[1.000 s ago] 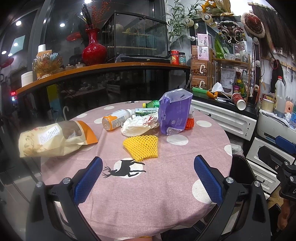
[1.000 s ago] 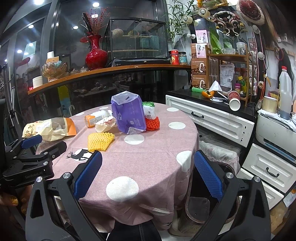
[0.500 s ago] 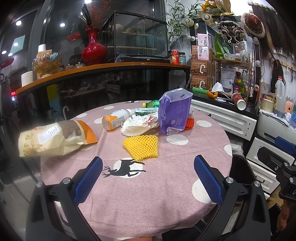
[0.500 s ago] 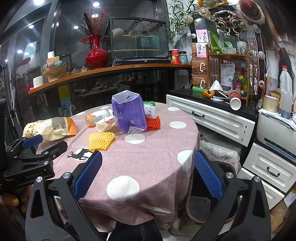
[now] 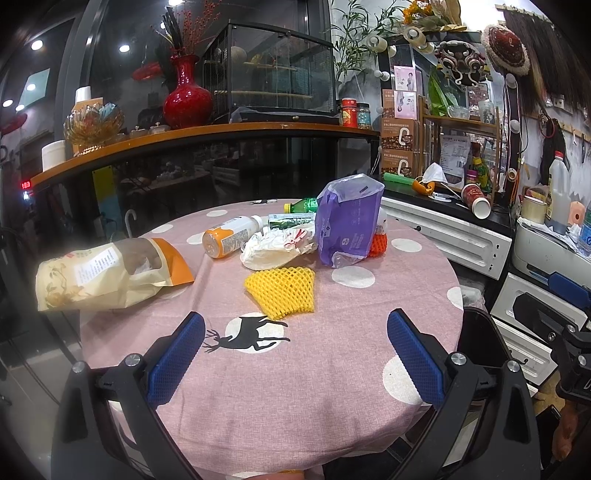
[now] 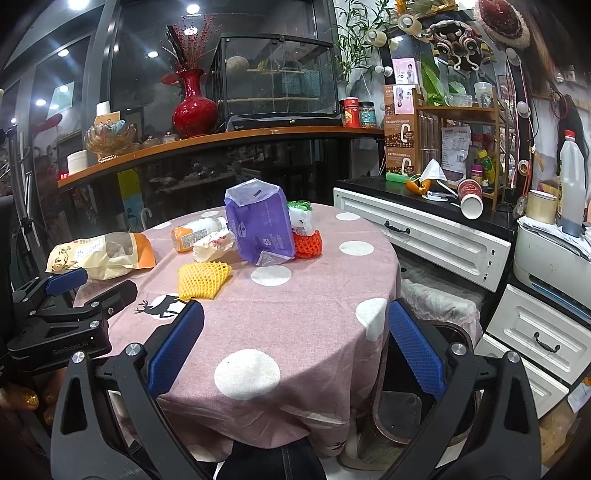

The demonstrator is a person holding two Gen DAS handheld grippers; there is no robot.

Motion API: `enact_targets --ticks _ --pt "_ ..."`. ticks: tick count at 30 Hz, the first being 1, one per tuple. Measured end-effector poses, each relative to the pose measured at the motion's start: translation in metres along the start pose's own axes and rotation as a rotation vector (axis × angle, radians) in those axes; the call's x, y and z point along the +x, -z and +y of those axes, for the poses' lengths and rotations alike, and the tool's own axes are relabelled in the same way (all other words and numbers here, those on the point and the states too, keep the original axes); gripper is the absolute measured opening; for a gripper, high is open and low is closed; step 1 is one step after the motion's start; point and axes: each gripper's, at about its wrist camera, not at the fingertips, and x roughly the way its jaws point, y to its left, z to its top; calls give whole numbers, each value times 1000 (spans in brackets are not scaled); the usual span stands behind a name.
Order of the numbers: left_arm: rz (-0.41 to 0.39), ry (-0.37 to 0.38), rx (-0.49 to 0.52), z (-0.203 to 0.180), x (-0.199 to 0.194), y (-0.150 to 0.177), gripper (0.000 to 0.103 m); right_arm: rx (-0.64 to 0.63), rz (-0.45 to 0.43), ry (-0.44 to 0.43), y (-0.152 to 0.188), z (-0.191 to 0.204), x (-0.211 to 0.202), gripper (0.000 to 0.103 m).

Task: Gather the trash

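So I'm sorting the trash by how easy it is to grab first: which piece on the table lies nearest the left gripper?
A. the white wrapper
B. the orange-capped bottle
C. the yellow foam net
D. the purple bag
C: in the left wrist view the yellow foam net lies just beyond the left gripper, whose jaws stand open; the other pieces lie farther back on the table.

Dim room w/ ceiling spotlights (image 6: 191,9) glaring on dark glass, sharp center, heavy fisheye warp & black vignette at edges.
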Motion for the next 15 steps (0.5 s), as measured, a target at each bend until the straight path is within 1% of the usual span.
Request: enact_targets --ticks 15 --pt "4 0 0 -1 -1 3 98 -1 6 -6 1 2 1 98"
